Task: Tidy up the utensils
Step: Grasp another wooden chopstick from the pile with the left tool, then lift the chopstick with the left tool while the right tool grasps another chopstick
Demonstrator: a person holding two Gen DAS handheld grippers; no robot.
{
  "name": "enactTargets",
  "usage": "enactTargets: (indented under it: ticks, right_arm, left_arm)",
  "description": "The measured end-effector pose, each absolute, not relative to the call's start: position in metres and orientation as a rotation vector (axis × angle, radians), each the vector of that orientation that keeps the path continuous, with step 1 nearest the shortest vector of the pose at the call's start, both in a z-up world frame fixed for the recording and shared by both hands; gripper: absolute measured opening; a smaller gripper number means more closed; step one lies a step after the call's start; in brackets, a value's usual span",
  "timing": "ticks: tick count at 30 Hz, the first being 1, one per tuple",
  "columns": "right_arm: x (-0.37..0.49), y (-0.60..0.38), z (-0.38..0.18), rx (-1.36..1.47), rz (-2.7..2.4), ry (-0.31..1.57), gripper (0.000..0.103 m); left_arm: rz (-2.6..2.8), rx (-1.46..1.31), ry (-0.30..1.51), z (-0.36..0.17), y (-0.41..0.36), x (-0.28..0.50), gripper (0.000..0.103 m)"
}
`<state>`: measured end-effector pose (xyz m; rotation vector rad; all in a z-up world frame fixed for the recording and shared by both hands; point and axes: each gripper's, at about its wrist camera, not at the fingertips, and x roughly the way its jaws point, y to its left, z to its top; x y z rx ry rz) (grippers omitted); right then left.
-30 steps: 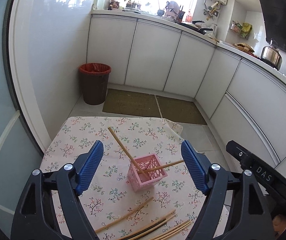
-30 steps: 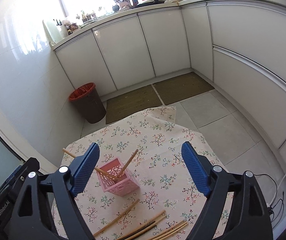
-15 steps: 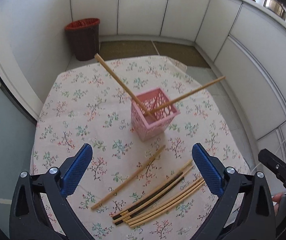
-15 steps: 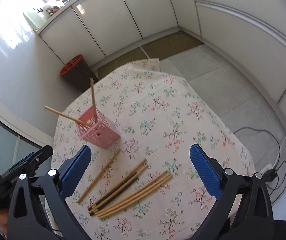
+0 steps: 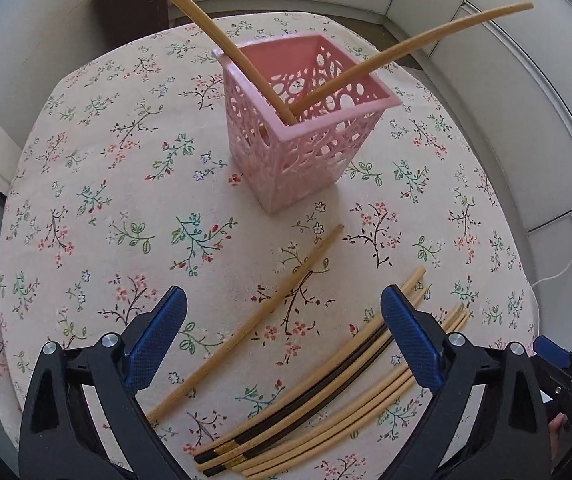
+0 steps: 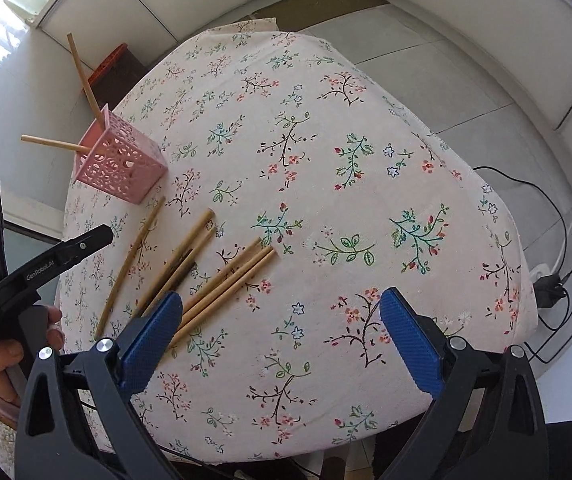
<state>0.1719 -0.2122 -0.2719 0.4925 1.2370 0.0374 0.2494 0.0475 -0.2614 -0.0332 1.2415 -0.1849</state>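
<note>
Both wide-open and empty, the left gripper (image 5: 282, 344) straddles the lone bamboo chopstick (image 5: 254, 322), whose long axis slants toward the far pink basket (image 5: 305, 120), while the right gripper (image 6: 280, 338) hovers right of the chopstick bundle (image 6: 222, 280).

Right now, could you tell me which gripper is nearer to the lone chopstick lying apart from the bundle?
Left. The left gripper hangs open astride the lone chopstick; the right gripper, also open, sits over bare cloth beyond the bundle.
</note>
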Motion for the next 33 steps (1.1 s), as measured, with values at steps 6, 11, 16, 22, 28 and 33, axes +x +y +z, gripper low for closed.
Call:
enactTargets:
  ticks: [6,11,16,22,28,33]
  right_arm:
    - [0.175,-0.219,-0.287,0.581,0.062,1.308,0.096]
    - [0.176,-0.223,-0.291,0.605,0.054,1.329,0.096]
    - [0.175,-0.227,-0.295,0.609,0.026,1.344,0.096]
    - [0.174,-0.235,-0.303,0.651,-0.013,1.365,0.096]
    - [0.176,-0.241,-0.306,0.709,-0.077,1.357,0.096]
    - [0.178,-0.238,-0.307,0.795,-0.098,1.363,0.093]
  left_arm:
    - [-0.174,-0.034,1.334,-0.296,0.039,0.254,0.054]
    - [-0.158,0.077,1.28,-0.296,0.025,0.253,0.043]
    - [-0.18,0.213,1.254,-0.297,-0.001,0.252,0.013]
    - [-0.205,0.29,1.205,-0.291,-0.016,0.248,0.009]
    - [-0.31,0.302,1.076,-0.243,-0.025,0.223,0.007]
    - [-0.377,0.256,0.949,-0.194,-0.026,0.198,0.006]
